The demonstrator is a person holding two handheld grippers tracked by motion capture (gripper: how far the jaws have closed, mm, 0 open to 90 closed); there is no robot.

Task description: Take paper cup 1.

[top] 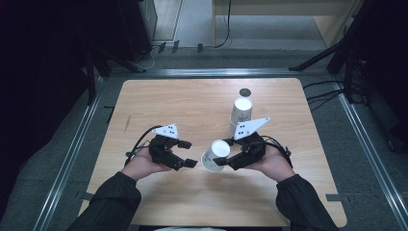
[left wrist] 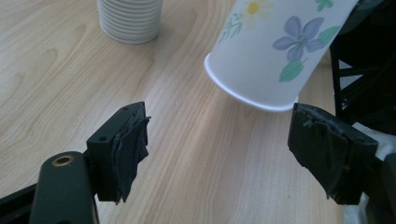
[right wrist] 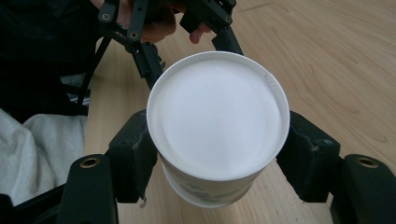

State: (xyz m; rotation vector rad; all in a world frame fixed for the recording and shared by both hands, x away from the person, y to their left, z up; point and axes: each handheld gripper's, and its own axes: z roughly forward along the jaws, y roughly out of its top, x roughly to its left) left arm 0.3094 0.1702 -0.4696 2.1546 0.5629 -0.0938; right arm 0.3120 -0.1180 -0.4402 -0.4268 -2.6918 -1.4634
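Cup (right wrist: 217, 122) clamped sideways between right gripper (right wrist: 217, 154) jaws.

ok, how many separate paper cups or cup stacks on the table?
2. One floral paper cup is clamped in the right tongs, tilted, near the table's middle. One stack of paper cups stands farther back; how many are nested in it cannot be told.

Light wooden table (top: 159, 98): stack of paper cups (top: 240, 114), small dark round object (top: 245, 92) beyond.
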